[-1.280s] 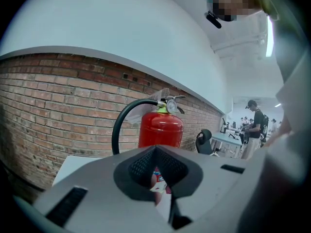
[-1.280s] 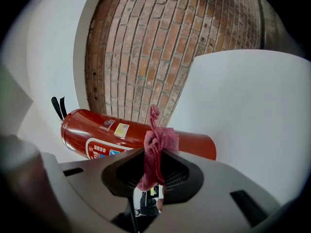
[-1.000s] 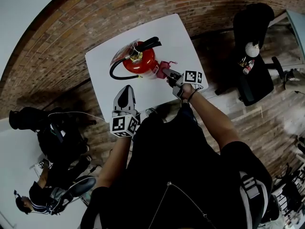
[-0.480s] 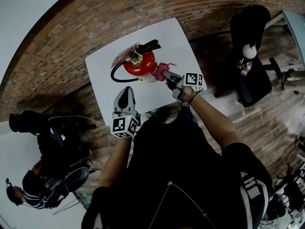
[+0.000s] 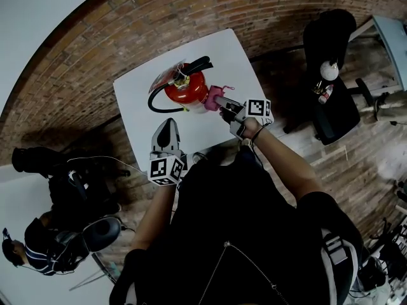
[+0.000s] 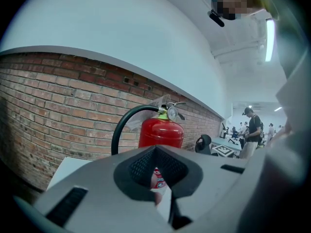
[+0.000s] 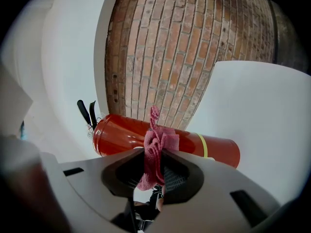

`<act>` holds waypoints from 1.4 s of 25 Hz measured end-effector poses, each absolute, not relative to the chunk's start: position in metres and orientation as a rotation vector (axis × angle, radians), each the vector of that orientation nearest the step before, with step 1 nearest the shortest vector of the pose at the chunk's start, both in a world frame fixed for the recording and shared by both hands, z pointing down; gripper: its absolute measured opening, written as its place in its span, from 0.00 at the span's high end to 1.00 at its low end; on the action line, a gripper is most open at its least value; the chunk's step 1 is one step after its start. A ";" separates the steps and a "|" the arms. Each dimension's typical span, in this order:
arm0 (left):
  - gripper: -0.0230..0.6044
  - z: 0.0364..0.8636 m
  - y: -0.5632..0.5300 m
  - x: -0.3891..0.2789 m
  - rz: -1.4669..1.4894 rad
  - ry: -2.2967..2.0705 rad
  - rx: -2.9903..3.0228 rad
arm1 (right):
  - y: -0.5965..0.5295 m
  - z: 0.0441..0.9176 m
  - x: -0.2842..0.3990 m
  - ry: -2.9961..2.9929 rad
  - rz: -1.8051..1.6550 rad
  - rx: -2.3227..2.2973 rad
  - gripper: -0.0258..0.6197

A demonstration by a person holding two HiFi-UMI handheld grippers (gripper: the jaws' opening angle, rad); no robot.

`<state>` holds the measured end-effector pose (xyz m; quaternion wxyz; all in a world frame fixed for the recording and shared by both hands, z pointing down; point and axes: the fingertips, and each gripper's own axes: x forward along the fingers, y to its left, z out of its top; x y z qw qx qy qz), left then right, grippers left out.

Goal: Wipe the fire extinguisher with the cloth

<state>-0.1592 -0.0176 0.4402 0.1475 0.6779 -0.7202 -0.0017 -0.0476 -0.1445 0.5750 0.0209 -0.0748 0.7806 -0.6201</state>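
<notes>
Straight ahead of my left fingers point(image 6: 87, 183) the white surface point(image 6: 65, 168) runs up to a brick wall point(image 6: 58, 96). The brick rises only partway, and above it there is a plain white wall point(image 6: 136, 38) that curves away to the right. High up and to the right of those fingers a strip light point(image 6: 268, 40) glows against a pale ceiling point(image 6: 238, 72). Far off below it the room opens into a bright area, too small for me to read. Past my right fingers point(image 7: 233, 178) I see the same brickwork. Well apart to their right lie the wooden floor planks point(image 5: 356, 164), and a black office chair point(image 5: 331, 43) stands on them.
</notes>
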 end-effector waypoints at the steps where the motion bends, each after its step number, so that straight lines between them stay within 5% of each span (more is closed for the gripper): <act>1: 0.95 0.440 -0.018 -0.159 -0.006 -2.072 1.951 | -0.144 0.573 -0.047 2.419 -1.931 -0.242 0.80; 35: 0.95 0.442 -0.017 -0.160 -0.026 -2.043 1.981 | -0.133 0.467 -0.046 2.272 -1.785 -0.074 0.80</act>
